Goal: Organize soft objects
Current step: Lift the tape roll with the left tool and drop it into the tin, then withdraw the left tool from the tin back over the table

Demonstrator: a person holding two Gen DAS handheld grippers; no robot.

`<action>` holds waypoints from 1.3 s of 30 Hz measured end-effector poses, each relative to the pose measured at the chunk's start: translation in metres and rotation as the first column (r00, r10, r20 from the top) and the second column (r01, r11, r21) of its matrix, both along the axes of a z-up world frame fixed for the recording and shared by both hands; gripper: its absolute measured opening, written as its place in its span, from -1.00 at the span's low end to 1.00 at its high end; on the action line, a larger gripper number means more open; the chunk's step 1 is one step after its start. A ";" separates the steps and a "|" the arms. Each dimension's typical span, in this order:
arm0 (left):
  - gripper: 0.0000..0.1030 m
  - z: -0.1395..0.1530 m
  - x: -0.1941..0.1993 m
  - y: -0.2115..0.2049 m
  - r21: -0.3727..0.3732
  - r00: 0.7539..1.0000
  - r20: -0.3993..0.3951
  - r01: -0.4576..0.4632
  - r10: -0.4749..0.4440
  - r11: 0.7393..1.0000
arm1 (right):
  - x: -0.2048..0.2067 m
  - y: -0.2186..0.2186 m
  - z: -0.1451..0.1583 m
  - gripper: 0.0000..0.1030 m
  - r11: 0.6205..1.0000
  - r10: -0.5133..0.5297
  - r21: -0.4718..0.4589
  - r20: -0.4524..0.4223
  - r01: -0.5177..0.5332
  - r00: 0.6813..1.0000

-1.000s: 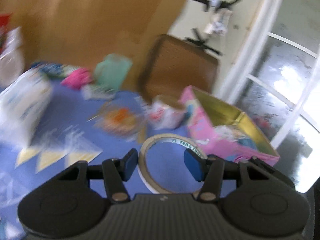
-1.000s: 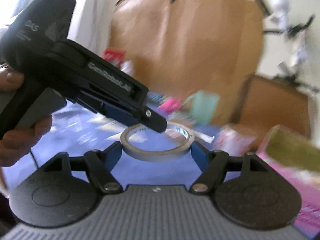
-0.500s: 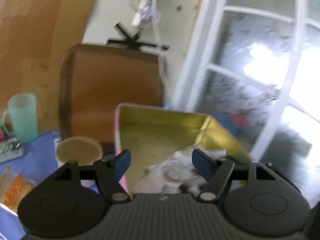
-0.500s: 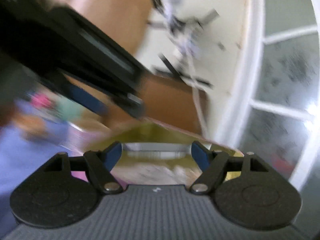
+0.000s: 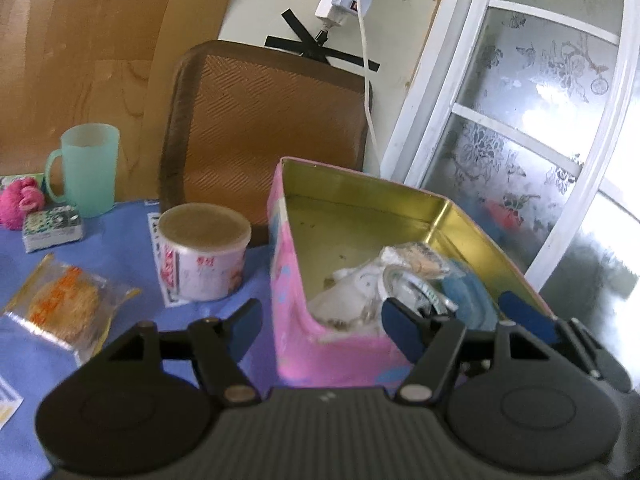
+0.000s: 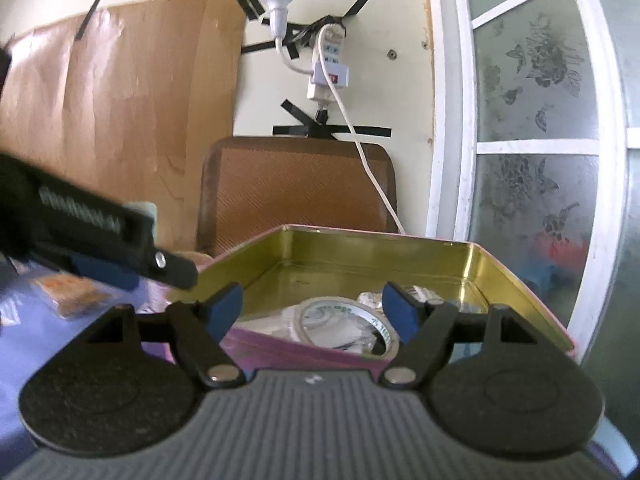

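Observation:
A pink tin box with a gold inside stands open on the blue table; it also shows in the right wrist view. Inside lie a roll of tape, white crumpled things and a blue piece. My left gripper is open and empty, astride the box's near left wall. My right gripper is open and empty, just above the box's near edge with the tape roll lying beyond its fingers. The left gripper's body crosses the right view at left.
On the blue tablecloth stand a white lidded tub, a green mug, a packed snack, a small patterned packet and a pink pompom. A brown chair back stands behind; a glazed door is at right.
Both grippers swung right from the table's middle to the pink box. The tape roll that sat between the right fingers now lies inside the box.

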State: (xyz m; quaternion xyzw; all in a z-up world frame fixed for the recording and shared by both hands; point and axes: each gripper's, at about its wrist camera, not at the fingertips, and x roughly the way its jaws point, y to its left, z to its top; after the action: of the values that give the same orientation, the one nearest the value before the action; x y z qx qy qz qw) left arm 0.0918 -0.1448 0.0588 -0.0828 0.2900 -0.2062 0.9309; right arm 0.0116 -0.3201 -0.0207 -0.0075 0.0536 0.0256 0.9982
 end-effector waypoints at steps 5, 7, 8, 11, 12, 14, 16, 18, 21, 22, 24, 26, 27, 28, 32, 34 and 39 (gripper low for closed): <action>0.36 -0.002 -0.018 0.008 0.045 1.000 0.015 -0.018 0.017 0.999 | -0.021 0.001 0.002 0.52 0.996 -0.008 0.084 0.002 0.008 1.000; 0.36 -0.003 -0.025 0.011 0.066 0.999 0.024 -0.028 0.026 0.997 | -0.024 0.001 0.000 0.52 0.993 -0.010 0.120 -0.016 0.012 1.000; 0.36 -0.004 -0.028 0.013 0.079 0.999 0.028 -0.036 0.034 0.996 | -0.025 0.001 -0.001 0.52 0.991 -0.013 0.135 -0.026 0.017 1.000; 0.36 -0.007 -0.037 0.018 0.112 0.998 0.039 -0.054 0.050 0.992 | -0.027 0.003 -0.003 0.52 0.985 -0.024 0.172 -0.049 0.032 0.999; 0.36 -0.008 -0.040 0.020 0.123 0.998 0.042 -0.058 0.054 0.991 | -0.026 0.003 -0.003 0.52 0.982 -0.026 0.184 -0.057 0.036 0.998; 0.38 -0.011 -0.043 0.023 0.142 0.997 0.047 -0.069 0.063 0.987 | -0.027 0.005 -0.003 0.52 0.979 -0.030 0.201 -0.069 0.044 0.997; 0.39 -0.013 -0.046 0.027 0.159 0.996 0.054 -0.082 0.075 0.984 | -0.026 0.007 -0.003 0.52 0.974 -0.031 0.221 -0.083 0.049 0.996; 0.41 -0.015 -0.048 0.032 0.170 0.995 0.058 -0.096 0.087 0.981 | -0.026 0.009 -0.003 0.52 0.969 -0.022 0.241 -0.100 0.046 0.995; 0.44 -0.020 -0.048 0.040 0.177 0.993 0.056 -0.112 0.104 0.978 | -0.023 0.013 -0.002 0.52 0.968 -0.005 0.250 -0.118 0.034 0.993; 0.45 -0.022 -0.048 0.044 0.179 0.992 0.052 -0.121 0.113 0.976 | -0.022 0.015 -0.002 0.52 0.968 0.003 0.249 -0.121 0.028 0.993; 0.45 -0.026 -0.047 0.052 0.181 0.990 0.043 -0.139 0.133 0.974 | -0.021 0.021 -0.002 0.52 0.971 0.015 0.238 -0.125 0.015 0.992; 0.45 -0.030 -0.047 0.062 0.178 0.987 0.032 -0.159 0.155 0.971 | -0.020 0.028 -0.002 0.52 0.974 0.031 0.226 -0.129 -0.001 0.991; 0.45 -0.031 -0.047 0.067 0.177 0.986 0.026 -0.168 0.166 0.970 | -0.019 0.032 -0.002 0.52 0.975 0.040 0.223 -0.132 -0.010 0.990; 0.45 -0.033 -0.047 0.072 0.179 0.984 0.023 -0.177 0.175 0.968 | -0.017 0.036 -0.002 0.52 0.976 0.054 0.219 -0.136 -0.023 0.989; 0.45 -0.035 -0.048 0.093 0.194 0.975 0.028 -0.222 0.221 0.956 | -0.010 0.057 0.001 0.52 0.978 0.101 0.197 -0.142 -0.072 0.985; 0.46 -0.036 -0.048 0.104 0.199 0.969 0.031 -0.247 0.246 0.948 | -0.008 0.068 0.002 0.52 0.978 0.124 0.184 -0.142 -0.097 0.982; 0.50 -0.037 -0.050 0.132 0.224 0.951 0.049 -0.309 0.305 0.924 | -0.002 0.092 0.002 0.52 0.974 0.174 0.170 -0.154 -0.147 0.973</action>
State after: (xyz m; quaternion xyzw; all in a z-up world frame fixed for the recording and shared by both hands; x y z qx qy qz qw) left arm 0.0415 -0.0125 0.0218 -0.0180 0.2889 -0.0238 0.9569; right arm 0.0099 -0.2284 -0.0188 0.0691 0.1344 0.1111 0.9823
